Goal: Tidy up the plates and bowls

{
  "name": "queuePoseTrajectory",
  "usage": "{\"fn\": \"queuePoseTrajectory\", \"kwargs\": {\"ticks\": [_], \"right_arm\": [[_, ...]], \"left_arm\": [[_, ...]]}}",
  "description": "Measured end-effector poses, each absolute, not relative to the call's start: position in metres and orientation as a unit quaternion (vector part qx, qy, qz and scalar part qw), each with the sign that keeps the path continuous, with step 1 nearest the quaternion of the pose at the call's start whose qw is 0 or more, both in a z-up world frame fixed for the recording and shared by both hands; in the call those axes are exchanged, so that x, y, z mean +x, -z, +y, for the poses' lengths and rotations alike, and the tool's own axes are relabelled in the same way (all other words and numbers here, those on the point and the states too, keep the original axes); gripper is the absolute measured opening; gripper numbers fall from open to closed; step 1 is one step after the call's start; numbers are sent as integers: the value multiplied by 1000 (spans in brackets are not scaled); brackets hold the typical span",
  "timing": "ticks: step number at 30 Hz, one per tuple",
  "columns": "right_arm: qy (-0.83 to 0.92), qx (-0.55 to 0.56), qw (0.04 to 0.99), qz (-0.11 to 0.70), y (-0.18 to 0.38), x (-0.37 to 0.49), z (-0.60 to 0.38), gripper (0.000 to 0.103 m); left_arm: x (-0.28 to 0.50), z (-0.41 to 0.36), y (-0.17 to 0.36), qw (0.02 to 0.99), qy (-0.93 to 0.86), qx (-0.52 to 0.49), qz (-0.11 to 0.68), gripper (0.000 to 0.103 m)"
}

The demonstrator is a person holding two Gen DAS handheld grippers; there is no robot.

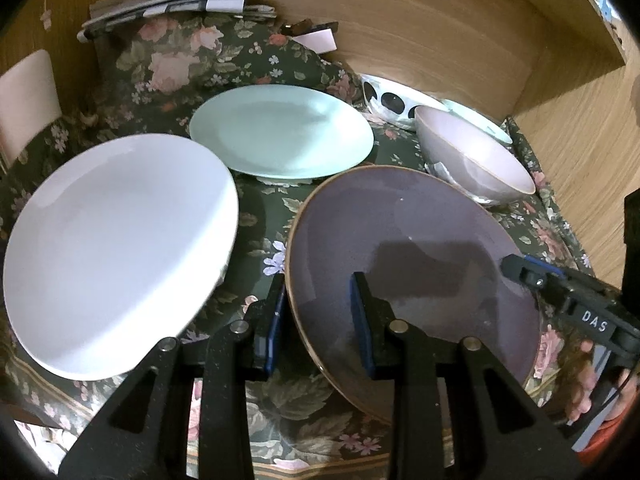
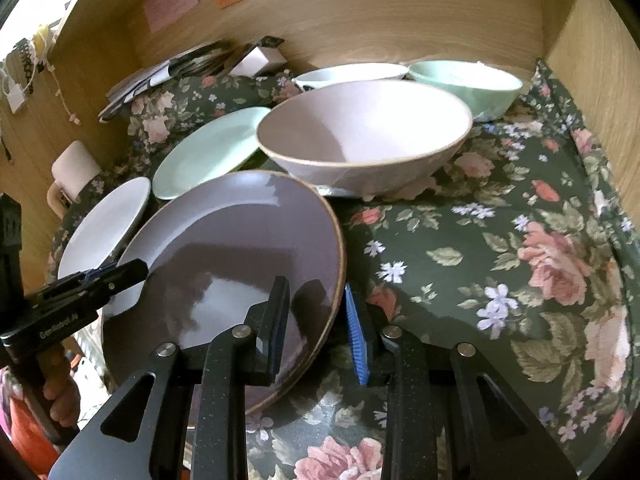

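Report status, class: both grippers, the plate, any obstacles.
Left gripper and right gripper both clamp the purple plate by opposite rims. White plate close left, pink bowl just behind.

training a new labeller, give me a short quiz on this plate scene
1. True or false: both hand-held grippers grip the purple plate.
2. Which colour is the plate beside the white plate, behind the purple one? A) mint B) red C) black
3. Fill in: the pink bowl stands on a ___ cloth.

Key: 1. true: left hand-held gripper and right hand-held gripper each straddle its rim. 2. A, the mint plate. 3. floral.
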State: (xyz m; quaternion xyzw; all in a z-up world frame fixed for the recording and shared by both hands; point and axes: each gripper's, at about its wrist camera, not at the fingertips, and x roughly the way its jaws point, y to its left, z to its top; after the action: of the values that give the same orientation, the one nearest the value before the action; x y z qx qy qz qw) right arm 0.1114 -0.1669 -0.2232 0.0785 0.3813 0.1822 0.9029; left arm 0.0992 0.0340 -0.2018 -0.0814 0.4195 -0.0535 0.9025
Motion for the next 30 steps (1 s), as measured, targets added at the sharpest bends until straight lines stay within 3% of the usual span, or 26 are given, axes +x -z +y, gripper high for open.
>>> {"fn": "queuePoseTrajectory", "kwargs": {"ticks": [8,12,19,25,30], "right_arm": [[-182,73,911,362,203,103,-169,32],[-189,66,919,340,187,98,-163,44],[-211,50,926,308,164,96,-138,59],[-240,37,923,297,152,101,-111,64],[-266,24,917,296,148,107,-82,65]], "left_arm": [[93,41,184,910,45,-83,403,33],[85,50,168,919,35,-83,385,51],[69,76,139,933,-1,-94,348,69],[56,109,130,939,-42,-105,326,80],[50,140,131,936,-76,-116,324,81]]}}
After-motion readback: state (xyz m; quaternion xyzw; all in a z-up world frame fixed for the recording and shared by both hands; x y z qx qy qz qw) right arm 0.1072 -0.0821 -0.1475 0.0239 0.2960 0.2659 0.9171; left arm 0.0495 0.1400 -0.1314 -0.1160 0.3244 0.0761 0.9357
